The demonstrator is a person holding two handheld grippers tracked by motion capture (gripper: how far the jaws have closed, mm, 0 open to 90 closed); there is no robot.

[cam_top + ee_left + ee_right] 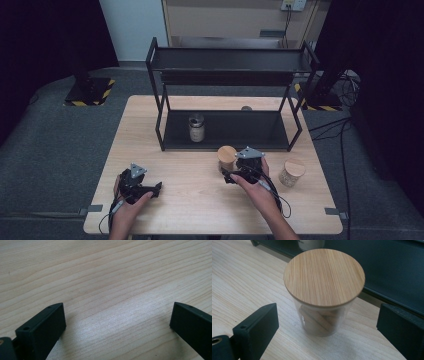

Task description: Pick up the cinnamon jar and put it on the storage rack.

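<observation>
High view: we see the right gripper (239, 167) just beside a lidded glass jar (226, 157) that stands upright on the wooden table (200, 200), right in front of the black shelf rack (227, 130). That spot looks like a staging point, near the rack's lower tier where another jar (196, 127) already sits, so we judge this one is meant to go in too. A third jar (291, 171) waits at the table's right, apart from the hand. The left gripper (142, 187) rests low on the table, well apart from any jar, likely parked to stay out of the way.

Left gripper view: jaws spread wide over bare table (107, 277), nothing between them.

Right gripper view: jaws spread wide, one on each side of the jar (323, 295), neither pad touching the glass yet. The jar stands between them, bamboo lid on, wooden pieces inside, rack edge (392, 272) just behind. We read the wide opening as sized to clear the jar body before squeezing below the lid.
</observation>
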